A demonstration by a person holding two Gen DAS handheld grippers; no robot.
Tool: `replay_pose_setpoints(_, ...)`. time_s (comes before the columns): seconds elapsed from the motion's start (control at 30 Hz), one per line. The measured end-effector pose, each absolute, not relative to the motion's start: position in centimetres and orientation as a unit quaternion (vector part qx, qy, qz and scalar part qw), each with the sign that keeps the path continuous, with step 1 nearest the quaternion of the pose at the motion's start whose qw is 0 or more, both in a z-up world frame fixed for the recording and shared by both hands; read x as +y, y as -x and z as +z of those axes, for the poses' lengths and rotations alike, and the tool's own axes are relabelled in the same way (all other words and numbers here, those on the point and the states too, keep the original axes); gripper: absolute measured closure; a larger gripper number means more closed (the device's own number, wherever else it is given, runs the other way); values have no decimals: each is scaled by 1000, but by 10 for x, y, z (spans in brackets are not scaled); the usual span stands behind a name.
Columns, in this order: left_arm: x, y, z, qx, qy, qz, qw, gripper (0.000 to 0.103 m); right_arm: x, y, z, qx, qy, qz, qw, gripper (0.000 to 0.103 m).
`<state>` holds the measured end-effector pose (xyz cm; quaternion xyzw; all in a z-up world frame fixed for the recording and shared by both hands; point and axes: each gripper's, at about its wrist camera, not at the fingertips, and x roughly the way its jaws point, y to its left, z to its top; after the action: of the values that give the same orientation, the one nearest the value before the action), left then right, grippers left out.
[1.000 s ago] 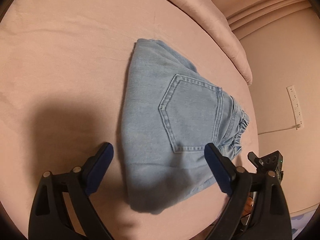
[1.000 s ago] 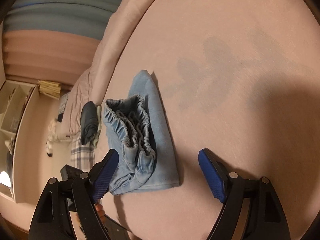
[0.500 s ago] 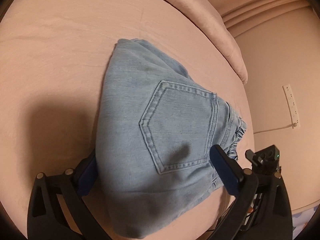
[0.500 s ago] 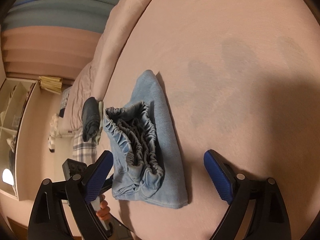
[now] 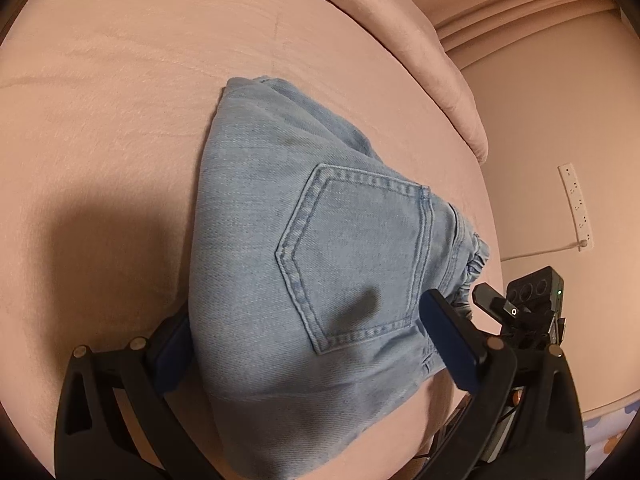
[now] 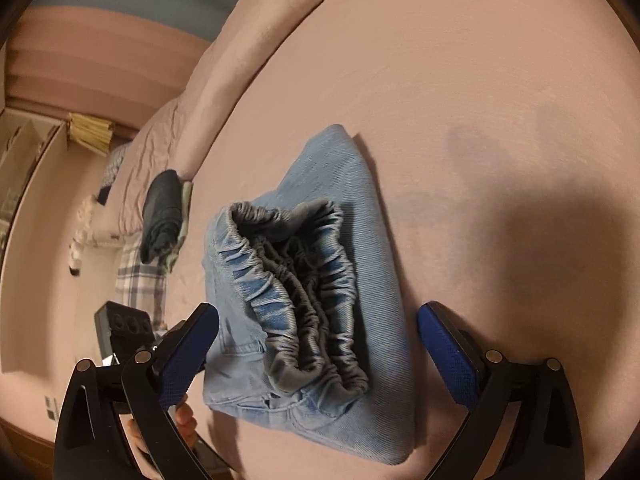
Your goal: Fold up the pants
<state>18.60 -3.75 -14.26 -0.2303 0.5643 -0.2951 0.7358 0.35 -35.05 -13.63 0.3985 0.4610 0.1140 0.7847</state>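
The light blue denim pants (image 5: 320, 248) lie folded into a compact bundle on the pink bed, back pocket up. My left gripper (image 5: 312, 340) is open, its blue pads straddling the near end of the bundle; the left pad sits partly under the cloth edge. In the right wrist view the pants (image 6: 360, 248) show their gathered elastic waistband (image 6: 304, 288). My right gripper (image 6: 316, 348) is open, pads on either side of the waistband end, not closed on it.
The pink bed cover (image 5: 120, 120) spreads around the bundle, with a rolled pink duvet (image 5: 448, 80) along the far edge. A dark folded garment (image 6: 162, 212) and plaid cloth (image 6: 140, 276) lie at the bed's side. A white power strip (image 5: 576, 204) hangs on the wall.
Both grippers have moved in toward the pants, which now lie between the pads of each. The jaws stay open.
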Motion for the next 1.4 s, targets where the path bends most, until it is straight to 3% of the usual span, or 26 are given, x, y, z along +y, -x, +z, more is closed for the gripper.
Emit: replay_pose_setpoints(1.4, -37, -198, -141, 570, 212, -289, 739, 1, -317, -25, -130, 470, -364, 124, 795, 0)
